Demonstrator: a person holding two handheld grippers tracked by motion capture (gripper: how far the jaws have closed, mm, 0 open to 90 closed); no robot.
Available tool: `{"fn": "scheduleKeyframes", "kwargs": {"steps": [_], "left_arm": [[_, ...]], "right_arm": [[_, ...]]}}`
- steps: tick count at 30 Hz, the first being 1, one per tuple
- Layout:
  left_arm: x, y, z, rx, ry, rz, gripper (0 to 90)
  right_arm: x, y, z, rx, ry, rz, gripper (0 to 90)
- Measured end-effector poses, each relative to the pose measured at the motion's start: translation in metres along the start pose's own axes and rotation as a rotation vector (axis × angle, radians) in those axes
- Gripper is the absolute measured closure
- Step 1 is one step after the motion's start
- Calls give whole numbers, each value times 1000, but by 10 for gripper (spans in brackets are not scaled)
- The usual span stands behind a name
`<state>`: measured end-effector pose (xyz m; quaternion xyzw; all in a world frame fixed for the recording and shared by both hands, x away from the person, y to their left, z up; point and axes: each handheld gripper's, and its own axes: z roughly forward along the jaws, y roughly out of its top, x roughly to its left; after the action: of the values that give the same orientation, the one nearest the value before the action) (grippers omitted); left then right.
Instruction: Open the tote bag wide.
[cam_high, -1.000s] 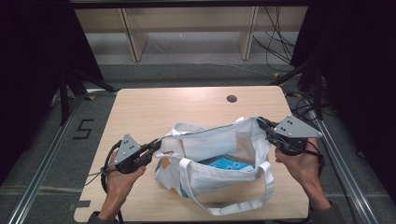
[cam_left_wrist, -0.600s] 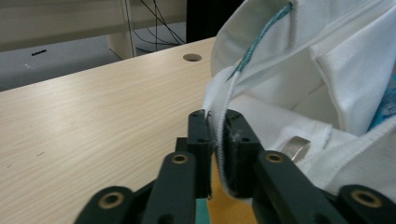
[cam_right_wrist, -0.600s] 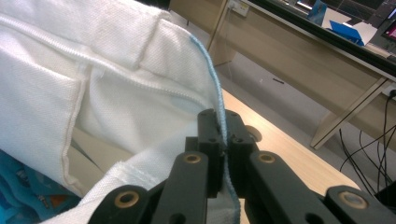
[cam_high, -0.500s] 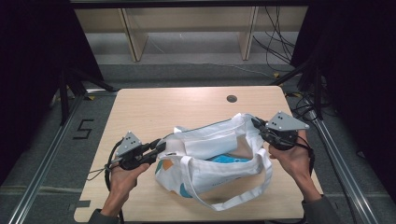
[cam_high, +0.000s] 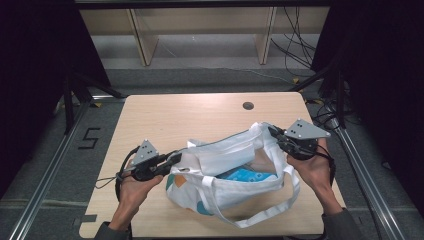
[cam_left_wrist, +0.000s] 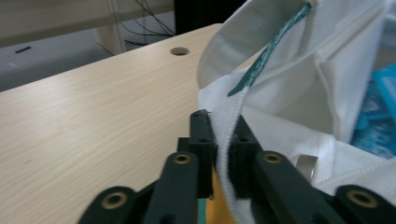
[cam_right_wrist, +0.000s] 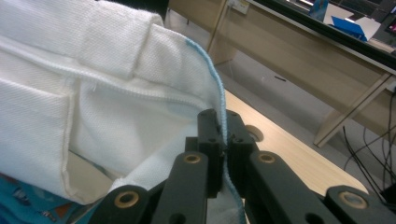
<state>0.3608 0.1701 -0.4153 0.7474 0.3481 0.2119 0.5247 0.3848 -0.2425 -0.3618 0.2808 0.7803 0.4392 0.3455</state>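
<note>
1. Left gripper (cam_high: 172, 160) is pinching the white bag's (cam_high: 220, 190) left rim, jaws closed on it.
2. Right gripper (cam_high: 272, 132) is clamping the far-right rim.
3. Bag is sitting near-centre on the table (cam_high: 200, 115), mouth being stretched open.
4. Next likely needs even tension.

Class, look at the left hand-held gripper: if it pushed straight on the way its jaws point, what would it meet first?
The left hand-held gripper is already shut on the bag at its zipper edge, so it would press further into the bag's white fabric straight away. Beyond that probably lies the bag's open inside, though depth is unclear.

right gripper (cam_high: 272, 132) moved inward; tote bag (cam_high: 235, 182) mouth narrower, slacker.
</note>
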Motion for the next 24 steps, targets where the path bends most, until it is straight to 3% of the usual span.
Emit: {"fn": "scheduleKeyframes", "kwargs": {"steps": [2,4,7,8,13,14,15,24], "left_arm": [[6,1,1,-14,4,-36,859],[11,5,-1,-34,10,-44,862],[12,16,-13,-87,20,-32,868],[10,25,-22,-122,17,16,869],[-8,55,-56,-232,37,62,871],[-12,61,-63,-250,38,94,871],[-16,63,-67,-250,41,79,872],[-47,86,-98,-376,40,134,872]], "right_arm": [[2,3,-3,-17,-6,-1,884],[1,9,-10,-45,-15,-10,885],[0,22,-25,-104,-32,-23,886],[0,26,-29,-119,-28,-22,886],[2,42,-57,-214,-52,-16,887],[3,44,-61,-233,-50,-7,886],[4,46,-65,-255,-54,-17,887],[8,54,-94,-356,-96,-29,887]]}}
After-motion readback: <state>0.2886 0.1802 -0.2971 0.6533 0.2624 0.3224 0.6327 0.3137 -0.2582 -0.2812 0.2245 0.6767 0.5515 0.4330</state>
